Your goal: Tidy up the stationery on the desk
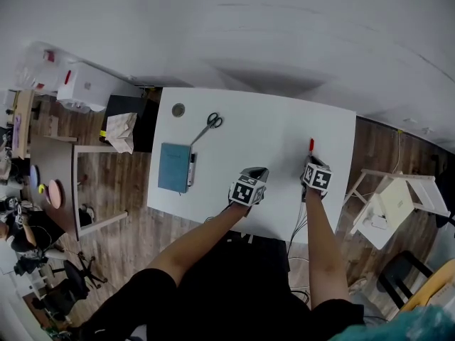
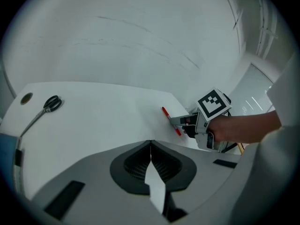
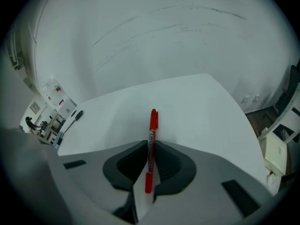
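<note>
A red marker pen (image 3: 151, 144) is clamped between the jaws of my right gripper (image 3: 150, 146), its capped end sticking out forward over the white desk (image 1: 270, 141). The same red marker (image 1: 311, 145) shows ahead of the right gripper (image 1: 311, 163) in the head view, and the red marker (image 2: 170, 120) also appears in the left gripper view. My left gripper (image 2: 150, 144) is shut with nothing between its jaws and hovers over the near desk edge (image 1: 250, 183). Scissors (image 1: 207, 126), a blue notebook (image 1: 173, 167) and a black pen (image 1: 191, 170) lie on the desk's left part.
A small round dark object (image 1: 178, 110) sits at the desk's far left corner. Left of the desk stand a dark box with a paper bag (image 1: 122, 130) and a wooden frame (image 1: 92, 183). A white chair (image 1: 387, 204) stands to the right.
</note>
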`<state>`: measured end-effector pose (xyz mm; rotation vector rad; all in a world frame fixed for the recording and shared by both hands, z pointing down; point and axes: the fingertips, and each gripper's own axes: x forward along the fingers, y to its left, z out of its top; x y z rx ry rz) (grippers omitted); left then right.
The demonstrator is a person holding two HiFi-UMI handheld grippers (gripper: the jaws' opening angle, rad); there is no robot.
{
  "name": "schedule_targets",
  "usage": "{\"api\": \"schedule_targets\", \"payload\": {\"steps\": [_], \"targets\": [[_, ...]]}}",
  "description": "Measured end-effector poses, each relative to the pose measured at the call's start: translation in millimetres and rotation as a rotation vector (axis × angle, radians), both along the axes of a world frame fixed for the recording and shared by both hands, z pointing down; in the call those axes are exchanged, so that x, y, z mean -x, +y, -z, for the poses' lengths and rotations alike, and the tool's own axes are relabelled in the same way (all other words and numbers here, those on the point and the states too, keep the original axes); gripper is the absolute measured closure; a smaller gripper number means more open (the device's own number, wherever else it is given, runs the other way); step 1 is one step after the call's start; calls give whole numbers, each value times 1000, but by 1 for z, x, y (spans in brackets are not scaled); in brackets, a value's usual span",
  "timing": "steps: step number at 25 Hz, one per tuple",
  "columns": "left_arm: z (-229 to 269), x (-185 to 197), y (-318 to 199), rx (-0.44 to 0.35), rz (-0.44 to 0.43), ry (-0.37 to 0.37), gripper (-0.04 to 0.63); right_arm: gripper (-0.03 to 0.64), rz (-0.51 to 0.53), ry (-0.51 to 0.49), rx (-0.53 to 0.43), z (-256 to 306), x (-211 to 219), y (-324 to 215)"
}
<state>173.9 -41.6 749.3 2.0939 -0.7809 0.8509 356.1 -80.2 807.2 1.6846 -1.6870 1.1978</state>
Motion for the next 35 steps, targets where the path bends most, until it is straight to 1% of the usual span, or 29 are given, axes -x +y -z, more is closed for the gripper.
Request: {"api": "schedule_targets", "payload": {"steps": [1,5,8,11,15,20,23,26,28,31,33,35], "targets": [[-1,4,1,0,0,-5,581,557,-6,-3,1,0,-1,0],[0,22,0,-3,7,-12,581,558,7,-31,-10,4,12,1],[1,36,3,-5,7,-10,583,558,24,-71,-25,14,34,7],[6,55,6,-12,0,-10,581,558,-1,-131,-43,28,67,12],[10,95,14,-13,2,-10,581,558,-21,-205,-55,43,131,19],[14,169,26,-10,-2,-31,581,558,28,-254,-26,44,229,36],[12,222,25,-10,41,-50,581,558,41,-283,-12,41,288,40],[10,268,21,-8,85,-59,581,557,68,-287,-7,41,340,36],[10,293,18,-15,106,-57,581,558,92,-281,-1,39,371,34],[9,328,16,-11,126,-55,581,557,99,-282,14,34,413,33],[8,347,17,-6,140,-53,581,557,86,-299,31,28,435,36],[9,364,15,-11,156,-41,581,557,50,-322,50,20,452,37]]}}
